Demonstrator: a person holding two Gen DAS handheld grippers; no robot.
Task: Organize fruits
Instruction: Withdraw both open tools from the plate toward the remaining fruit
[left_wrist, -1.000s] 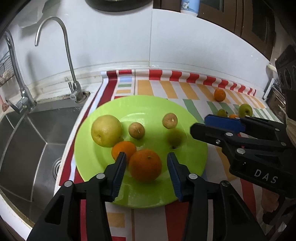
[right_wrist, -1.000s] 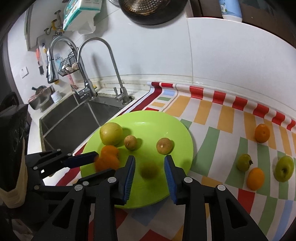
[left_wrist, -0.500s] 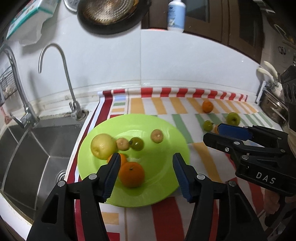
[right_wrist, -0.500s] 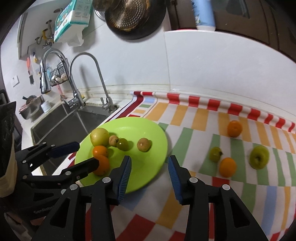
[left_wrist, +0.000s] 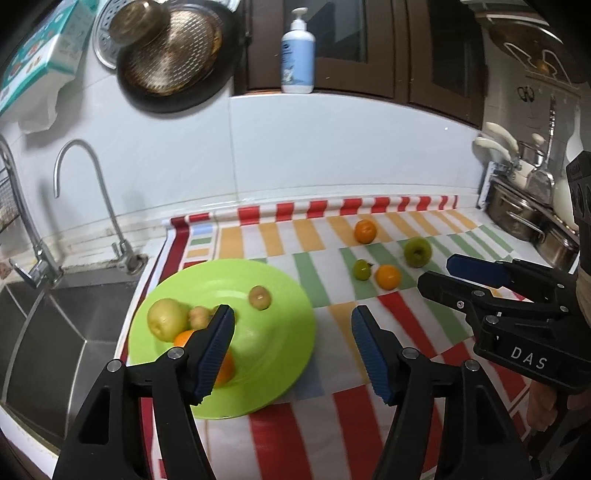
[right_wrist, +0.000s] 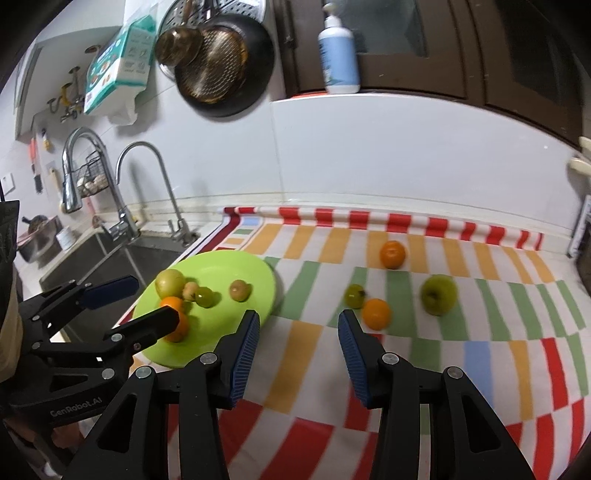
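Both tongs are empty and spreading wider – the left gripper (left_wrist: 291, 347) over the green plate (left_wrist: 273, 354), the right gripper (right_wrist: 297, 345) near the cloth; four loose fruits (right_wrist: 376, 314) lie beyond; a careless nudge could roll them away.

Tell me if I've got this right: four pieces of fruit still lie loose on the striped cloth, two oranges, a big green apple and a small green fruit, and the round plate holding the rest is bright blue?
Nearly. The round plate is bright lime green, not blue, as the right wrist view shows. The rest stands: two oranges, a big green apple and a small green fruit lie loose on the striped cloth.
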